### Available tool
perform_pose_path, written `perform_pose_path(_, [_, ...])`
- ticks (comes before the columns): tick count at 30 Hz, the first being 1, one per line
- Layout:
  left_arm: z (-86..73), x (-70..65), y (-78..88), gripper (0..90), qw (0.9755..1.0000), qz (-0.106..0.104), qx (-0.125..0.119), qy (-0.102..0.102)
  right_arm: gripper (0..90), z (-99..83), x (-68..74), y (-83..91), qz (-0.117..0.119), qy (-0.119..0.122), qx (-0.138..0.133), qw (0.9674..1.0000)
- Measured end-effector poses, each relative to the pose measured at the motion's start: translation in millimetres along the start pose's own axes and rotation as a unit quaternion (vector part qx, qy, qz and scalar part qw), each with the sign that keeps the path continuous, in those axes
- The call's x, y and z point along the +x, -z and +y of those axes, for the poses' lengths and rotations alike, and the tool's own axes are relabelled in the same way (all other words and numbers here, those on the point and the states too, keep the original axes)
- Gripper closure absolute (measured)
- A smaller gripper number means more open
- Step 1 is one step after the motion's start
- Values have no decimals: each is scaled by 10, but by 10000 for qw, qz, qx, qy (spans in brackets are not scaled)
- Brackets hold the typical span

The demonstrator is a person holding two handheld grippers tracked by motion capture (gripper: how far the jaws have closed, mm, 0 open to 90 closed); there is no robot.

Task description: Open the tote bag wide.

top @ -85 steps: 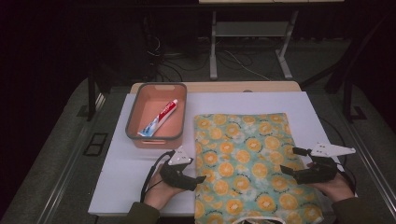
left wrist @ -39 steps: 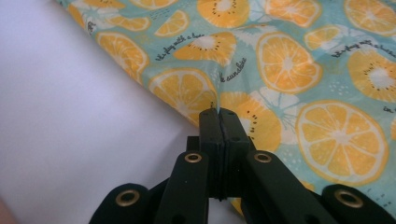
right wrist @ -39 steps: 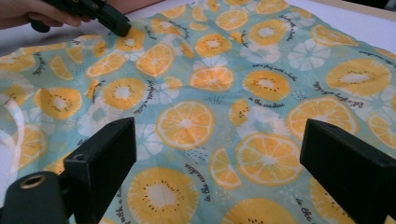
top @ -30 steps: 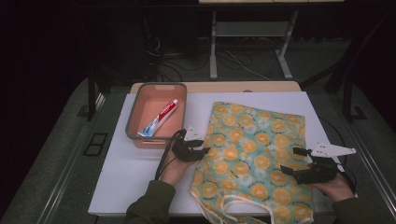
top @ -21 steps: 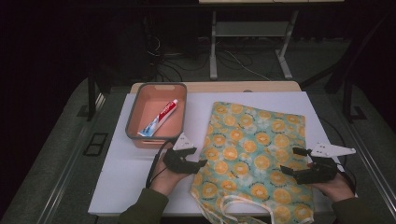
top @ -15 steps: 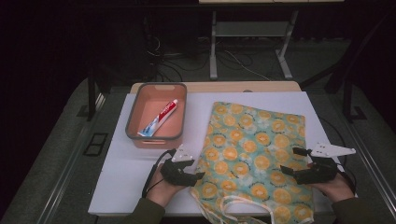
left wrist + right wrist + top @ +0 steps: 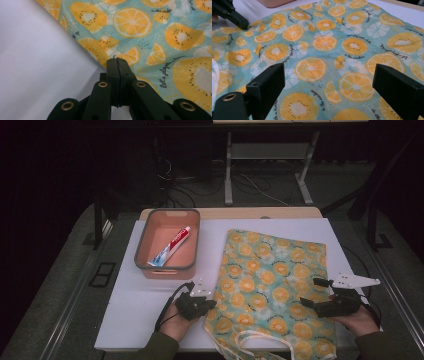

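The fruit-print cloth bag [image 7: 272, 285] lies flat right of the tray's [image 7: 143, 241] 3 o'clock side — light, limp, best pinched at its hem, where the left gripper [image 7: 116, 60] has just clamped shut; the right gripper [image 7: 328, 82] hovers agape.

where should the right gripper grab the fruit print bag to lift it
Take the bag by its right edge, coming in low from the right, where the right gripper hangs with jaws open. The cloth lies flat on the table, so only an edge gives the jaws something to pinch. The left gripper, jaws just closed, sits at the opposite edge, which would keep the lift even.
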State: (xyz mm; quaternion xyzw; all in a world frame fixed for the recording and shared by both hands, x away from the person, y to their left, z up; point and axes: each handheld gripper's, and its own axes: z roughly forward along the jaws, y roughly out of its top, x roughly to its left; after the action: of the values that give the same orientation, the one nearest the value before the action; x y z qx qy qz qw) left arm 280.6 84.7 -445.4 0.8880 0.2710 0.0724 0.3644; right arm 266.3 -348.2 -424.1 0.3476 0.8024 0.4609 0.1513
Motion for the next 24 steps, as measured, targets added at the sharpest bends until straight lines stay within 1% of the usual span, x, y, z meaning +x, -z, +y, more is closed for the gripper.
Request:
perform_pose_path(1, [7, 6, -1, 893, 10000, 29, -14, 28, 106, 0, -1, 1, -6, -5, -5, 10000])
perform_pose_path(2, [22, 13, 2, 894, 9999, 101, -24, 59, 106, -1, -2, 1, -7, -6, -6, 10000])
perform_pose_path(5, [103, 64, 15, 894, 9995, 244, -176, 85, 106, 1, 1, -1, -15, 10, 1, 10000])
perform_pose_path(7, [180, 109, -9, 894, 9990, 337, -273, 101, 106, 0, 2, -8, -18, 6, 16, 10000])
perform_pose_path(10, [296, 165, -112, 894, 9984, 462, -325, 92, 106, -1, 4, -16, -20, 0, 21, 10000])
perform_pose_path(13, [420, 198, -252, 894, 9982, 526, -300, 7, 106, 0, 3, -18, -19, 1, 19, 10000])
perform_pose_path(16, [558, 229, -351, 894, 9975, 616, -348, -60, 106, 0, 0, -9, -17, -6, -3, 10000])
perform_pose_path(17, [599, 247, -374, 894, 9971, 663, -362, -56, 106, -1, -1, -5, -15, -8, -7, 10000])
perform_pose_path(19, [669, 300, -409, 894, 9956, 841, -390, -91, 106, -2, -1, 0, -12, -26, -24, 10000])
perform_pose_path(20, [688, 331, -425, 895, 9951, 885, -449, -21, 106, -2, -1, 1, -11, -20, -26, 10000])
perform_pose_path(22, [696, 385, -457, 895, 9944, 899, -535, 131, 106, -2, 1, 0, -5, 12, -17, 10000])
perform_pose_path(24, [677, 412, -481, 893, 9947, 858, -536, 201, 106, -2, 6, -1, 2, 32, -15, 10000])
